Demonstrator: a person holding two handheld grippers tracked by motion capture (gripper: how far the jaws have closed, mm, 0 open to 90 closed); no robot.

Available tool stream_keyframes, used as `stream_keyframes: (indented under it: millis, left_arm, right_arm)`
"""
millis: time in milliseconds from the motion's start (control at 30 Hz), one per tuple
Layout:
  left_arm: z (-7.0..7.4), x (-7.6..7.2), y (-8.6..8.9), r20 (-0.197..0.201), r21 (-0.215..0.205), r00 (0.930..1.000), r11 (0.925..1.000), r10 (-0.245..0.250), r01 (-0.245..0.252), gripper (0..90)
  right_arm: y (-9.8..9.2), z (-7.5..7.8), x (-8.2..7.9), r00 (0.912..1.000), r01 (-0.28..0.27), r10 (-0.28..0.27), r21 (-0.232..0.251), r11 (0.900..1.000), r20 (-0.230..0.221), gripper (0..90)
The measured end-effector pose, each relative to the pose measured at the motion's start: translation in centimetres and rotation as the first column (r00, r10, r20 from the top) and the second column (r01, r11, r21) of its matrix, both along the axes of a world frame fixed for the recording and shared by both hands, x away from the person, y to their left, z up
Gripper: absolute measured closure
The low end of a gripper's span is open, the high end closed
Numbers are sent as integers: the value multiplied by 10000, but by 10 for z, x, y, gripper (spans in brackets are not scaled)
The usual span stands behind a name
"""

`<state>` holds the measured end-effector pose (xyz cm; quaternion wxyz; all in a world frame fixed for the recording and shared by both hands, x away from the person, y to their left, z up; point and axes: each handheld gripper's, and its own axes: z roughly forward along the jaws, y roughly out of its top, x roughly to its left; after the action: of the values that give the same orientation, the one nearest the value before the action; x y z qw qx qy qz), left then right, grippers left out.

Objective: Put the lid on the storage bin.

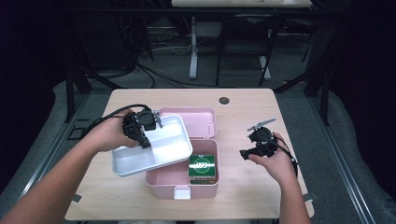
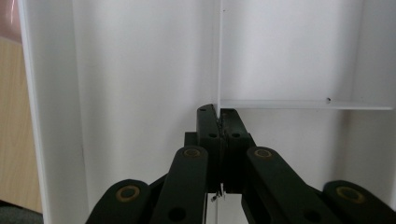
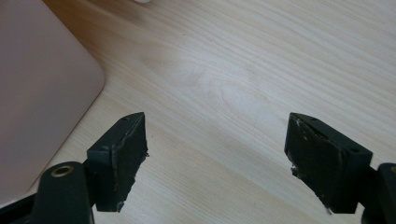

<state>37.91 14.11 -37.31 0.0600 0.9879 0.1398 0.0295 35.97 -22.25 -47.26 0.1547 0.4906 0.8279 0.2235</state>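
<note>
High view: left gripper clamps the white tray's divider, tray tilted over the pink box toward four o'clock; right gripper waits open.

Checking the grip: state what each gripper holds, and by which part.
Left gripper is shut on the white plastic divided tray, pinching its thin central divider wall. Right gripper is open, holding nothing.

white trays: 1 | pink boxes: 1 | green packets: 1 | hand-held grippers: 2
</note>
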Motion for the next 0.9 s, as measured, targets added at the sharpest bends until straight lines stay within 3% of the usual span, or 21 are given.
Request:
stream_keyframes:
  millis: [200, 633, 900]
  left_arm:
    - [-5, -3, -21, -9, -389, 9976, 9969, -690, 689, 891]
    - [-16, -10, -55, 68, -10, 9839, 9839, -1788, 1788, 891]
    - [-26, -13, -68, 93, -273, 9743, 9740, -2249, 2250, 891]
  right_arm:
    - [0, 0, 0, 10000, -28, 28, -18, 10000, -3, 209]
    - [-1, -3, 1, 10000, 0, 0, -20, 10000, -44, 209]
    - [-1, -2, 1, 10000, 42, -42, -7, 10000, -1, 210]
